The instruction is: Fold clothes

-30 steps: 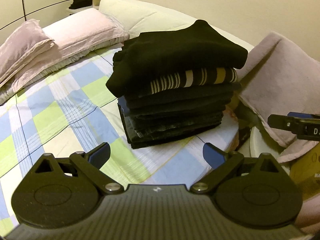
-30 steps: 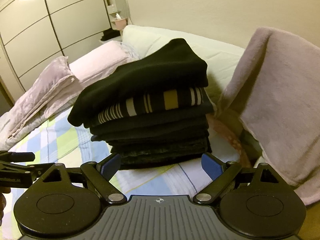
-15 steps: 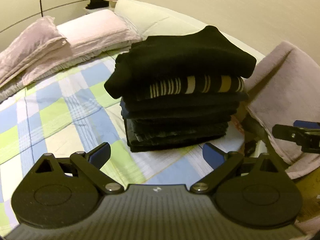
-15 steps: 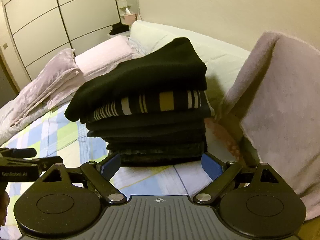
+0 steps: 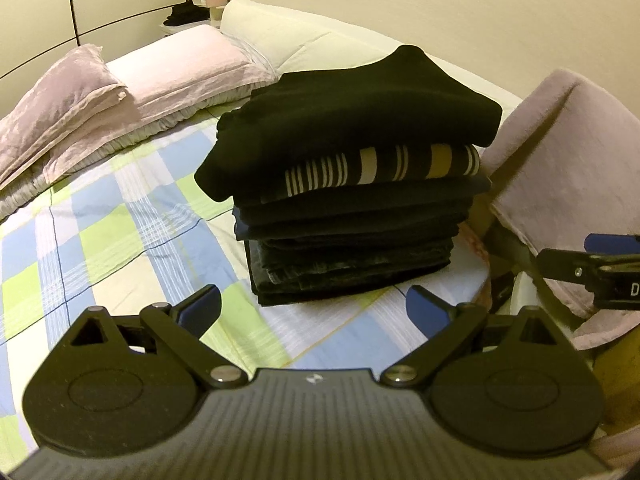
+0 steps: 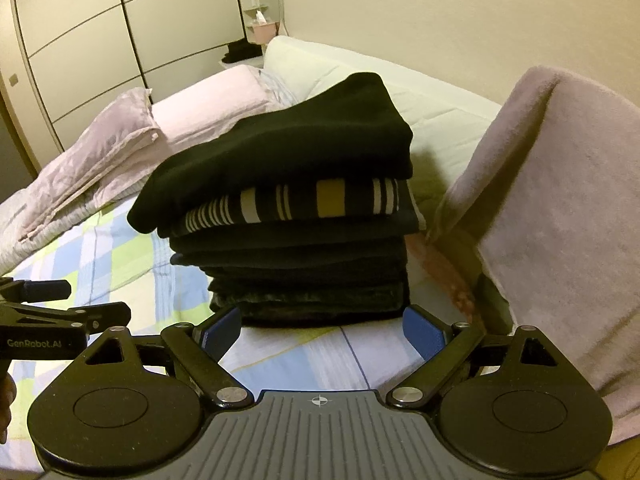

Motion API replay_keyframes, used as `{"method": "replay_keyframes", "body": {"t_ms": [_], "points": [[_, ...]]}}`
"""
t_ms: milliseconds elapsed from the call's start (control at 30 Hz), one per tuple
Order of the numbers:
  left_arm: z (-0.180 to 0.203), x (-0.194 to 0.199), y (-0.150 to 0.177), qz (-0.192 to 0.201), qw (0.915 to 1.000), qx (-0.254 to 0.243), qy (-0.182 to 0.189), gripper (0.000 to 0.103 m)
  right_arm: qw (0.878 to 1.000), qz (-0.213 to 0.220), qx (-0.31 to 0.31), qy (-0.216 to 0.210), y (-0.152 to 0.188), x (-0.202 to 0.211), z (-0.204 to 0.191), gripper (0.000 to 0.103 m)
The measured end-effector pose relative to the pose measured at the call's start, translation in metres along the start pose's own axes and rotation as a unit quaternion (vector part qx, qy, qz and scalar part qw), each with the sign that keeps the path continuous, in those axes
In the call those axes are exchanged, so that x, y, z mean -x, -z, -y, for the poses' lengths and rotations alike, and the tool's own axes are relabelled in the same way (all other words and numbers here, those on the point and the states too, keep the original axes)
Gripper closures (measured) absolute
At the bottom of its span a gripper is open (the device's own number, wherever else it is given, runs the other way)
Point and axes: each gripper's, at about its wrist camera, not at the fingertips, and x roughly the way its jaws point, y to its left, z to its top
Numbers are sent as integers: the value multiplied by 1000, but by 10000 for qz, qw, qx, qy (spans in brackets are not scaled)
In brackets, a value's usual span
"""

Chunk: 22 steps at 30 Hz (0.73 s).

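Note:
A tall stack of folded dark clothes sits on the checked bedsheet near the bed's corner. A black garment tops it, and a striped one lies just below. My left gripper stands open in front of the stack, nothing between its blue pads. My right gripper is open too, close to the stack's bottom edge, its jaws empty. Each gripper shows at the edge of the other's view: the right gripper and the left gripper.
Pink pillows and a folded pink cover lie at the bed's head. A chair draped in a pink towel stands right of the bed. Wardrobe doors and a small shelf are behind.
The left wrist view has shifted slightly, so the stack now sits a bit further right and nearer. Both grippers stay open and empty.

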Motion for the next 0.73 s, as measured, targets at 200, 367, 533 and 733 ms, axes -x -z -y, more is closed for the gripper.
{"method": "replay_keyframes", "body": {"t_ms": [200, 367, 533, 733], "points": [[2, -1, 4, -57, 10000, -56, 34, 5, 9998, -138, 74, 120, 2, -1, -3, 12], [1, -1, 5, -76, 9999, -58, 51, 5, 9995, -287, 70, 137, 3, -5, -5, 12], [-2, -1, 6, -80, 9999, -29, 57, 5, 9994, -339, 69, 101, 5, -6, -9, 12], [-4, 1, 7, -20, 10000, 1, 38, 5, 9993, -351, 97, 72, 5, -7, -13, 12]]}}
